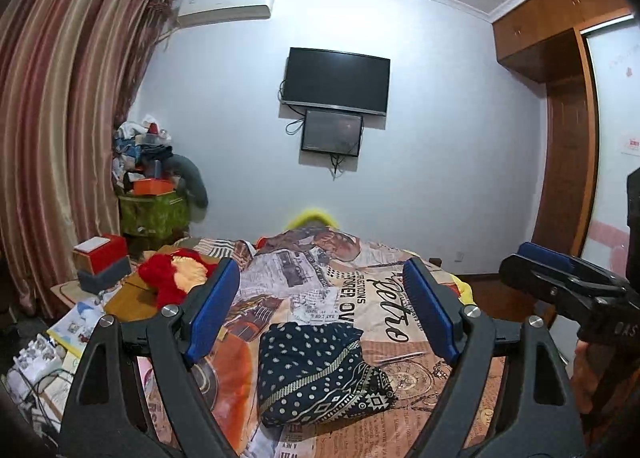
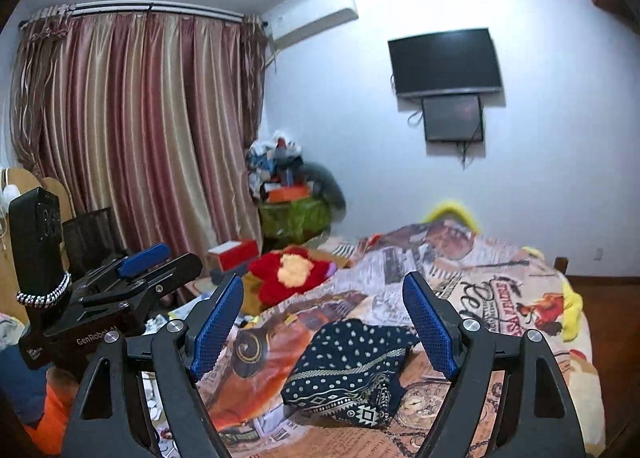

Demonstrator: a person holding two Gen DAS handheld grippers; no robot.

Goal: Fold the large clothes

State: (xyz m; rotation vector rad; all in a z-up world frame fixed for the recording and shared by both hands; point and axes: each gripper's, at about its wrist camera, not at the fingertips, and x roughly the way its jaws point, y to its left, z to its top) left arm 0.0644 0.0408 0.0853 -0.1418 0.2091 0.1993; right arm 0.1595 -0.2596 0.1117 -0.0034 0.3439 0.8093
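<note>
A dark navy garment with white dots and a patterned border (image 1: 320, 374) lies folded into a compact bundle on the printed bedspread (image 1: 360, 290). My left gripper (image 1: 322, 310) is open and empty, held above and just short of the garment. My right gripper (image 2: 324, 318) is open and empty too, with the garment (image 2: 352, 374) lying below and between its fingers. The right gripper also shows at the right edge of the left wrist view (image 1: 560, 274). The left gripper shows at the left of the right wrist view (image 2: 148, 266).
A red and yellow plush toy (image 1: 176, 274) lies at the bed's left side. A cluttered bedside table holds a red box (image 1: 100, 254). Striped curtains (image 2: 140, 130) hang at left, a piled green bin (image 1: 154, 210) stands in the corner, and a wardrobe (image 1: 568, 138) stands at right.
</note>
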